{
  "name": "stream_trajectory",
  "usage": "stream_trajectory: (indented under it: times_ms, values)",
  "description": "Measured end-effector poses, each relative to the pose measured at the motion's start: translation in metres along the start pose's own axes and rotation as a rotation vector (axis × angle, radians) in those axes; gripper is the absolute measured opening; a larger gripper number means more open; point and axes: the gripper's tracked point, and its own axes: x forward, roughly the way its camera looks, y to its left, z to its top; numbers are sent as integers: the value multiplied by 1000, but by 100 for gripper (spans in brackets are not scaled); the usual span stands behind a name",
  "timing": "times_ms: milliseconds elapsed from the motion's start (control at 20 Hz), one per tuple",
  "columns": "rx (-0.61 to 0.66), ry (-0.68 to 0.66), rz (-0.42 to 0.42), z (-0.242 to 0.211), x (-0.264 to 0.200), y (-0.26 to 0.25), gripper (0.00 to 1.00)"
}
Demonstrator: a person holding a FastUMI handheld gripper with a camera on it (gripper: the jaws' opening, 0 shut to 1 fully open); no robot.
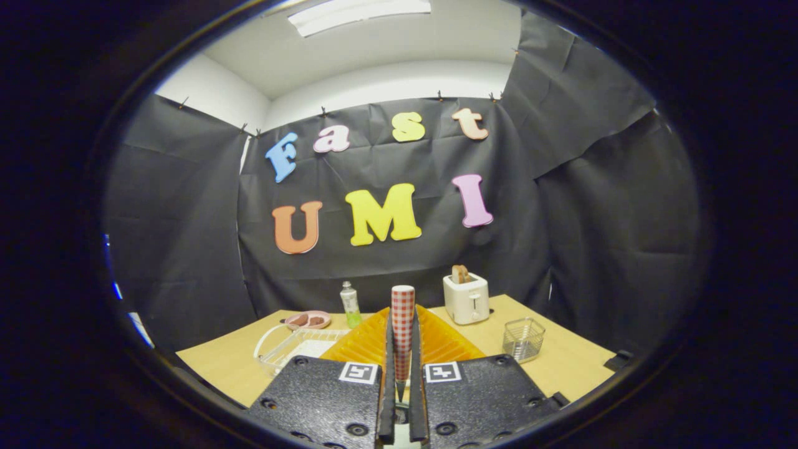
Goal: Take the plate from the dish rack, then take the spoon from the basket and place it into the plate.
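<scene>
**Gripper pinching the spoon above the plate**

Gripper (402, 374) fingers clamp one checked-handled spoon (403, 324) upright. Behind it, one orange plate (446, 343) rests on the wooden table (561, 358), flanked by one dish rack (293, 346) and one wire basket (523, 338); beyond stand one toaster (466, 298) and one bottle (350, 304).

The gripper (403, 374) has its two fingers (388, 374) closed on the red-and-white checked handle of a spoon (403, 324), whose lower end sinks out of sight between them, so its bowl is hidden. The fingers and that handle cover the middle of the ribbed orange plate (442, 340) on the wooden table (561, 365) just beyond. The white wire dish rack (293, 346) is partly hidden behind a finger. What lies in the small pink dish (308, 320) is too small to tell.
</scene>
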Motion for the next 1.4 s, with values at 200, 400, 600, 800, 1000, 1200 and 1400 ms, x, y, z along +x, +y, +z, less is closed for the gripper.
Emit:
stream_trajectory:
  times_ms: [200, 400, 600, 800, 1000, 1200, 1400]
  values:
    - [7, 53, 27, -46, 4, 21, 14]
    - [1, 70, 8, -88, 11, 31, 14]
    - [-6, 109, 19, -123, 14, 54, 14]
    - [-51, 101, 46, -135, 12, 71, 16]
    - [-75, 123, 54, -146, 13, 75, 17]
    - [-90, 122, 30, -144, 14, 65, 19]
    - [-110, 130, 41, -143, 11, 64, 20]
